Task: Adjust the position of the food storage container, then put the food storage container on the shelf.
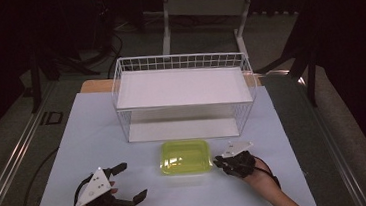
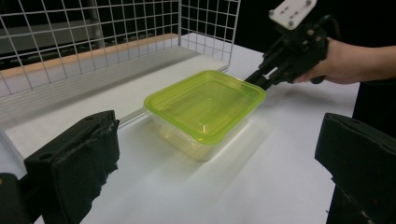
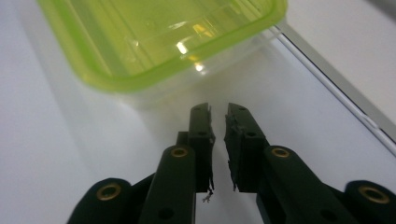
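High view: a clear container with a yellow-green lid (image 1: pixel 186 156) sits on the white table (image 1: pixel 74 142), just in front of the open lower level of a white wire shelf rack (image 1: pixel 182 93). The right gripper (image 1: pixel 222 161) rests at the container's right edge, jaws nearly pressed together with only a thin slit between them and nothing pinched; the right gripper view puts the tips (image 3: pixel 218 114) just short of the lid's rim (image 3: pixel 140 79), apart from it. The left gripper (image 1: pixel 126 180) lies to the container's left, near but not touching, its jaws spread wide and empty.

The step in hand looks like taking hold of the container, probably to move it toward the rack. To do it well, the right gripper would need to part its jaws first and take the projecting lid rim squarely, or the left gripper should close in from the other side so the two steady the box together. The clear body looks light and smooth, so a one-sided push could make it skid across the table.

The rack's lower board edge (image 2: pixel 135 112) lies just behind the container, and its wire front frame (image 1: pixel 122 116) could catch the lid if it goes in tilted. The rest of the table is bare.
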A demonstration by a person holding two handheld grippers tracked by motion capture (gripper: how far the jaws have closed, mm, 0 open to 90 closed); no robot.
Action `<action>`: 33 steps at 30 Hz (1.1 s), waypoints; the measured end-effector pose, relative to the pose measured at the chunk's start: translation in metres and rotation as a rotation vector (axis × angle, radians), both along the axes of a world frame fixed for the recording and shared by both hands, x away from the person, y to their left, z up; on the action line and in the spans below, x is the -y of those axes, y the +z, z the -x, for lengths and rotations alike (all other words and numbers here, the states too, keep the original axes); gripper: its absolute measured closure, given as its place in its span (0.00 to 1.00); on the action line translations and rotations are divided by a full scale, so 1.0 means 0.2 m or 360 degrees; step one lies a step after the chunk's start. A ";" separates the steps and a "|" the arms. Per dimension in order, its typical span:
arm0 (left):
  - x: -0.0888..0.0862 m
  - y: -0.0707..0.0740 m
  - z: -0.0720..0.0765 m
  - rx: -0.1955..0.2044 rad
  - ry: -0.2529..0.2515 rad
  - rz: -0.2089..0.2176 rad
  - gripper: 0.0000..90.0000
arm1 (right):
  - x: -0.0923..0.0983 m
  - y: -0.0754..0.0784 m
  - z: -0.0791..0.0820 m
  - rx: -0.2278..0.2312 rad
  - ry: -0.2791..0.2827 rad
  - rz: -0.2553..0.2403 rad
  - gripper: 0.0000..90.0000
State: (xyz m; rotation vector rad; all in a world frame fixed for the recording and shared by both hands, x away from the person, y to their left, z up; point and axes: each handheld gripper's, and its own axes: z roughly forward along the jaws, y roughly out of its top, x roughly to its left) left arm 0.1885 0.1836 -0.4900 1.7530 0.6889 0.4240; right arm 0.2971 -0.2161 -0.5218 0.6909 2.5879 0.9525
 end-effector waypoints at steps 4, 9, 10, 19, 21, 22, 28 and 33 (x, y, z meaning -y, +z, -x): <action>0.01 0.00 0.00 -0.0004 -0.0026 0.0018 0.01 | 0.06 0.05 0.03 0.0010 -0.0081 -0.0081 0.59; 0.03 0.02 -0.02 -0.0029 -0.0056 0.0033 0.01 | 0.13 0.15 0.05 -0.0008 -0.0129 -0.0322 0.30; 0.03 0.03 -0.03 -0.0035 -0.0068 0.0019 0.01 | 0.13 0.16 0.05 0.0004 -0.0106 -0.0332 0.20; 0.05 0.09 -0.12 -0.0104 -0.0070 -0.0048 0.01 | 0.13 0.28 0.09 0.0144 -0.0212 -0.0448 0.14; 0.05 0.10 -0.15 -0.0176 -0.0089 0.0021 0.01 | 0.13 0.30 0.10 0.0219 -0.0253 -0.0481 0.13; 0.05 0.10 -0.17 -0.0183 -0.0080 0.0038 0.01 | 0.13 0.30 0.10 0.0219 -0.0253 -0.0481 0.13; 0.09 0.12 -0.25 -0.0215 -0.0090 0.0085 0.01 | 0.08 0.36 0.12 0.0306 -0.0254 -0.0447 0.17; 0.13 0.15 -0.33 -0.0266 -0.0094 0.0125 0.01 | 0.04 0.38 0.08 0.0126 -0.0235 -0.0552 0.21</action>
